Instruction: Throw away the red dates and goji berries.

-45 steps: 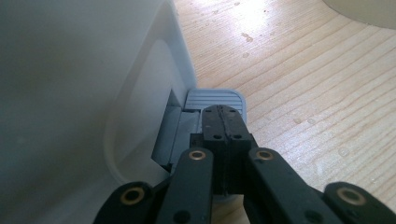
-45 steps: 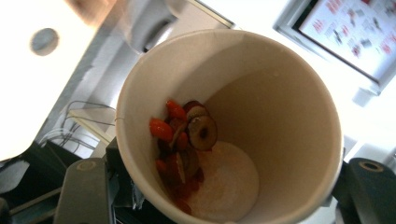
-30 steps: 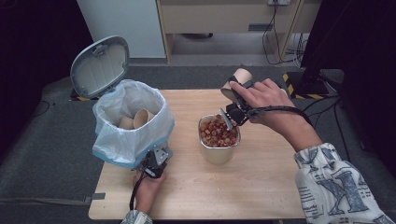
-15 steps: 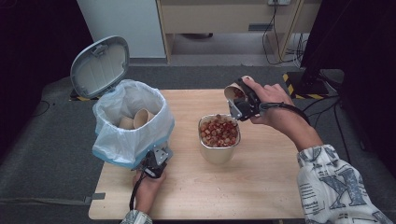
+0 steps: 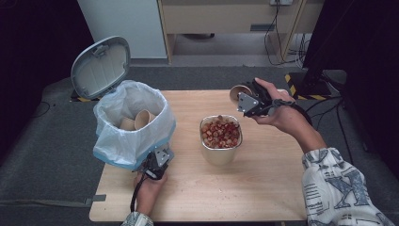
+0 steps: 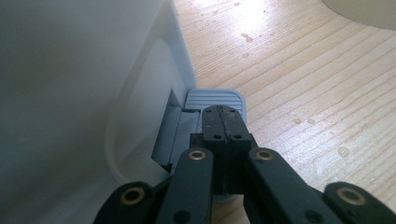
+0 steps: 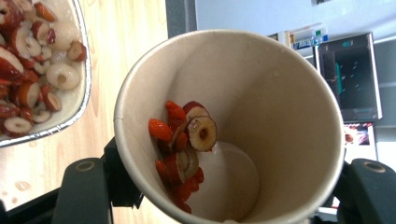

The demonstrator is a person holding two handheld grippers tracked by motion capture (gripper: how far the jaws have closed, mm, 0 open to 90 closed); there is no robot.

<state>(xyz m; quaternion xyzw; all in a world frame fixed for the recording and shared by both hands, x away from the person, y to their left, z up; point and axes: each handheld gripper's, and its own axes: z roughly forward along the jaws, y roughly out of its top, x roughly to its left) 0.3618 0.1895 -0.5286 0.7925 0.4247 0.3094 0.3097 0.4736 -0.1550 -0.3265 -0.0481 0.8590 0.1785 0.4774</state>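
The right gripper (image 5: 242, 96) clamps a paper cup (image 7: 229, 126) holding red fruit slices (image 7: 184, 144), while the left gripper (image 6: 223, 122), jaws fully closed and empty, presses the bin's pedal (image 6: 217, 99).

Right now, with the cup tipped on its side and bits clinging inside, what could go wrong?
The paper cup, clamped in the right gripper, sits beyond the metal tub, so the dried fruit pieces stuck to its wall may drop onto the table. The left gripper presses the bin pedal; slipping off could shut the lid.
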